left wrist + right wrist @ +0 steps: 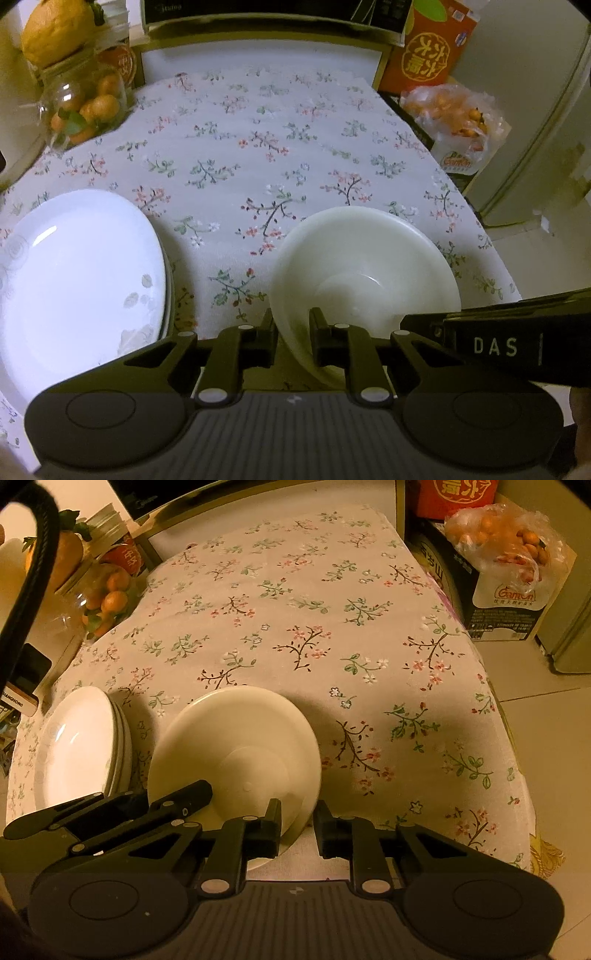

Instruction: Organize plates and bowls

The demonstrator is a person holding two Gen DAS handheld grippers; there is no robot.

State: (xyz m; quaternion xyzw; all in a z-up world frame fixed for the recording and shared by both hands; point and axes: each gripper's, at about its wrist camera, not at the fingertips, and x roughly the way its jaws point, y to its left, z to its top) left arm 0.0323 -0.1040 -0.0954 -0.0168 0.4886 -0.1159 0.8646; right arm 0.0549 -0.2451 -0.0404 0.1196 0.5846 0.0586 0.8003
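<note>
On the flowered tabletop [258, 122] I see the plates [74, 266] already stacked at my left. My left gripper [293, 341] pinches the near rim of the bowl [365, 266] beside them; my right gripper [297, 827] is parted, empty, just beside it. I judge only the bowl is left to place.

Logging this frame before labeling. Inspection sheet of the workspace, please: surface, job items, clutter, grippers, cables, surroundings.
Surface: table under a floral tablecloth, middle bare.
Job's things: white bowl, upright; stack of white plates to its left, apart from it.
Clutter: glass jar of small oranges at the far left corner; phone-like dark item at the left edge.
Grippers: left gripper straddles the bowl's near rim, one finger outside, one inside, appears shut on it. Right gripper has the bowl's right rim between its fingers, gap still showing on one side.
Cables: black hose or cable at upper left.
Surroundings: bag of oranges on boxes to the right; red carton; tiled floor.
</note>
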